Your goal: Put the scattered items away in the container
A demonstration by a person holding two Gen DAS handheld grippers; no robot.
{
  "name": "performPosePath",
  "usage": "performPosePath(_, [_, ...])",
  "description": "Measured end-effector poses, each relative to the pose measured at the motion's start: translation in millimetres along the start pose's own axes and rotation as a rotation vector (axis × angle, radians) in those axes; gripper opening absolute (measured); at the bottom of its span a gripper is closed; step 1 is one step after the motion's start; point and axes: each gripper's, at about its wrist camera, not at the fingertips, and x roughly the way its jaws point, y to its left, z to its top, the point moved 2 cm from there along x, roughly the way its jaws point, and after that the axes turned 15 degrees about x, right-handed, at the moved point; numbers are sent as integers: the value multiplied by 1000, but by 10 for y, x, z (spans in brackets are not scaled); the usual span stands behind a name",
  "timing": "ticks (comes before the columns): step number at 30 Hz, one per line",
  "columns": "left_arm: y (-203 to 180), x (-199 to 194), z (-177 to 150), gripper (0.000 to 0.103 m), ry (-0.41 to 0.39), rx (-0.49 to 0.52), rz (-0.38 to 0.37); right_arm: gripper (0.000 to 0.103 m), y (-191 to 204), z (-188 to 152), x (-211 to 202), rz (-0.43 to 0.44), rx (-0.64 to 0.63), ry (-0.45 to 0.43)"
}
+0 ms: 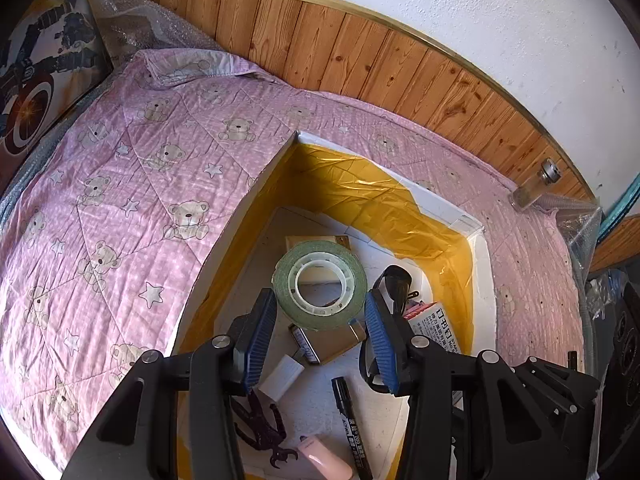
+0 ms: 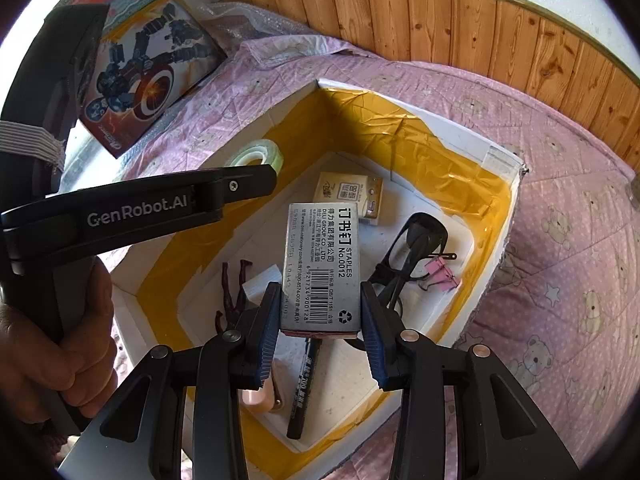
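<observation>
The container is a white foam box (image 1: 486,264) lined with yellow tape, standing on a pink bear quilt. My left gripper (image 1: 320,298) is shut on a green-edged tape roll (image 1: 320,284), held at the fingertips above the box floor. In the right wrist view the same tape roll (image 2: 256,154) shows over the box's left wall. My right gripper (image 2: 320,292) is shut on a grey staples box (image 2: 320,268), held over the middle of the container (image 2: 508,184). Inside lie a tissue pack (image 2: 352,196), black glasses (image 2: 416,244), pink clips (image 2: 440,274), a black marker (image 2: 304,396), a dark toy figure (image 2: 232,292) and a white block (image 1: 282,376).
A toy box with a robot picture (image 2: 148,80) leans at the back left, with bubble wrap (image 1: 152,28) beside it. A wood-panelled wall (image 1: 360,52) runs behind the quilt (image 1: 120,200). A small glass jar (image 1: 536,188) stands at the far right. A hand (image 2: 60,340) grips the left gripper's handle.
</observation>
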Motion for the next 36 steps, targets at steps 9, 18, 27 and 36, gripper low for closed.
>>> performPosePath(9, [150, 158, -28, 52, 19, -62, 0, 43, -106, -31, 66, -17, 41, 7])
performPosePath(18, [199, 83, -120, 52, 18, -77, -8, 43, -38, -140, 28, -18, 31, 14])
performPosePath(27, [40, -104, -291, 52, 14, -52, -16, 46, 48, -303, -120, -30, 20, 4])
performPosePath(36, [-179, -332, -478, 52, 5, -18, -7, 47, 94, -501, -360, -38, 14, -14])
